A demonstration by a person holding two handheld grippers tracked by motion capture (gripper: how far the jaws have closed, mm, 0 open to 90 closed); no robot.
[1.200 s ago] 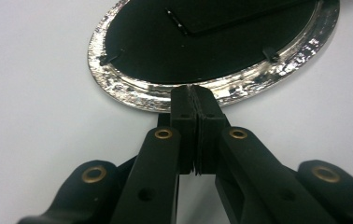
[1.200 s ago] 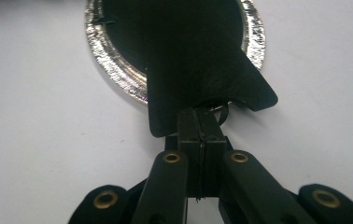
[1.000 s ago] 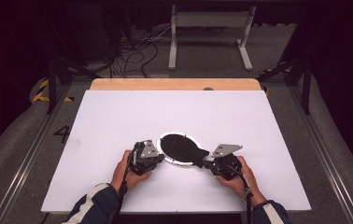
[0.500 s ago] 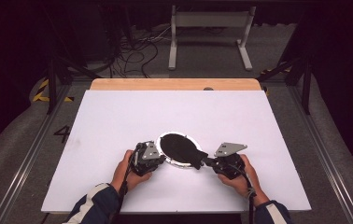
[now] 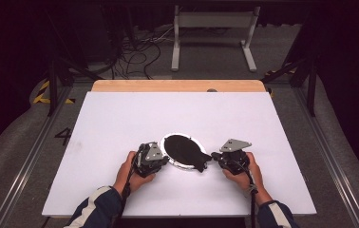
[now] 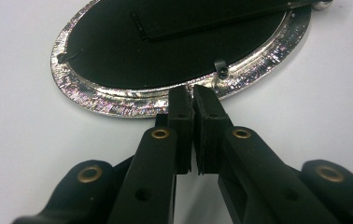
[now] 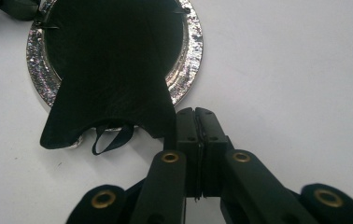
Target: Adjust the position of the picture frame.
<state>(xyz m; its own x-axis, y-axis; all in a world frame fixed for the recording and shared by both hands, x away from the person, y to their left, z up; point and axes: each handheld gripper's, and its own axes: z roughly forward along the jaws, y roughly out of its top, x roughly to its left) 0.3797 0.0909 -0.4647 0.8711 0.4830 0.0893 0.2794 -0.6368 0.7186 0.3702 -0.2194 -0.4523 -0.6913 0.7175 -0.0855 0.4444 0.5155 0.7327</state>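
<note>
Resting on white table (dark room): oval frame; both grippers closed, seemingly empty.

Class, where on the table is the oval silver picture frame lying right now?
In the high view the oval silver frame lies back-up on the white table, near its front edge, between the left gripper and the right gripper.

Lab or studio: white table, dark surround, floor cables, metal stand.
</note>
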